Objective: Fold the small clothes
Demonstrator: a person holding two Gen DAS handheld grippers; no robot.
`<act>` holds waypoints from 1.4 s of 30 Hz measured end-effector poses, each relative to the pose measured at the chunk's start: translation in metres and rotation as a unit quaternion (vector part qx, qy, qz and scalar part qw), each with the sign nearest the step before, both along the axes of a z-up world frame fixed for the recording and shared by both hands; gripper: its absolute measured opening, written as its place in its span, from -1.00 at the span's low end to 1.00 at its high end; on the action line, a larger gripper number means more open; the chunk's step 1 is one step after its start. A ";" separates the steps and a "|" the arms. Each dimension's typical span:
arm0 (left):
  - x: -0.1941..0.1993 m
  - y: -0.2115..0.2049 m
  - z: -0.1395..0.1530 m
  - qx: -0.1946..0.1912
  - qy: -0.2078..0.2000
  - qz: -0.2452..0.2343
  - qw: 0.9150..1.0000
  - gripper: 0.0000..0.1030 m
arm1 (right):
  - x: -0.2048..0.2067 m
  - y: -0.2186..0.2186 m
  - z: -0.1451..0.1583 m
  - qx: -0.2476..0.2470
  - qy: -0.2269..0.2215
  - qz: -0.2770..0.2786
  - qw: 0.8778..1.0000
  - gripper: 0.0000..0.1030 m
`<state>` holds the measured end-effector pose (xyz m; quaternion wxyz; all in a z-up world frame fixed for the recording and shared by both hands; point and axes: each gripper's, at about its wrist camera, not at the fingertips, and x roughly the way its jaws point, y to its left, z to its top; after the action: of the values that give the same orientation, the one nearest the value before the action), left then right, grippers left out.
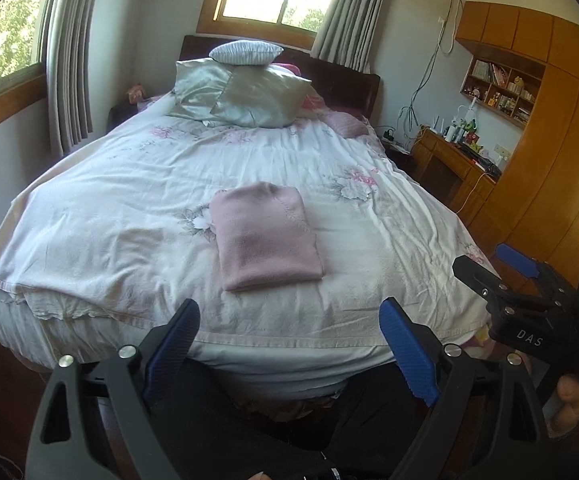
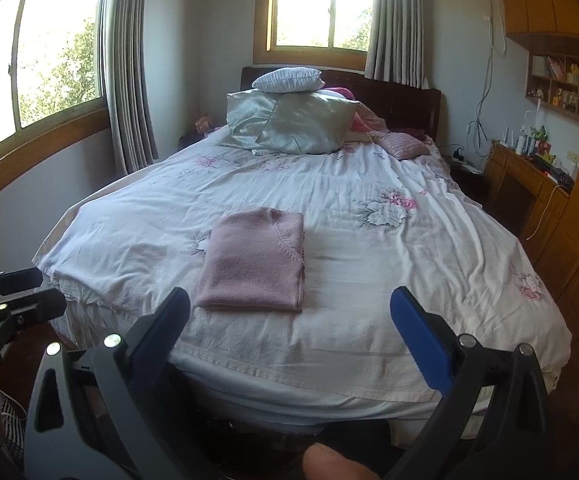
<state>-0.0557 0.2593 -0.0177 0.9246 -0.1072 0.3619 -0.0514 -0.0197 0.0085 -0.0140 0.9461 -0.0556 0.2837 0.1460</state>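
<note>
Left wrist view: pink sweater [image 1: 265,236] folded into a neat rectangle, lying flat on the floral bed cover [image 1: 109,220] toward the foot of the bed, well apart from the pillows [image 1: 241,96]. Looks finished, as folding goes?

— Looks so, judging from here. Left gripper [image 1: 289,306] spread wide, holding nothing, hanging off the foot edge and clear of the cloth.

Right wrist view, same story?

— Same. Right gripper [image 2: 289,294] also wide apart and empty, held back from the sweater, not touching it.

So what to do with this step?

— Probably only a check and a tidy. Look along the near folded edge for layers out of line. Seems square enough, with a slight bulge at the far, neckline end. If smoothing, come in low and flat, press with the outer face of one finger, and sweep from the middle outward. Avoid pinching. Soft knit by the look of it, likely to drag and pull the top layer off the lower one.

And if moving it to a pile?

— Pinch the two near corners through all the layers, one gripper to each, then lift together and level. Otherwise back straight away, taking care not to snag the cover.
</note>
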 end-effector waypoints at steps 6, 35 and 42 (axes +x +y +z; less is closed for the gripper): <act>-0.007 -0.009 -0.008 0.018 0.015 0.007 1.000 0.78 | -0.009 0.002 -0.004 0.002 0.012 -0.006 1.000 0.94; 0.000 -0.001 -0.019 0.018 0.031 0.018 0.999 0.78 | -0.003 0.013 -0.018 -0.010 0.026 0.001 1.000 0.94; 0.004 0.003 -0.019 0.024 0.036 0.027 0.999 0.77 | 0.002 0.014 -0.021 -0.007 0.032 0.003 0.999 0.94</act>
<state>-0.0516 0.2625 -0.0362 0.9145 -0.0966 0.3927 -0.0138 -0.0182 0.0221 -0.0350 0.9357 -0.0586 0.3145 0.1489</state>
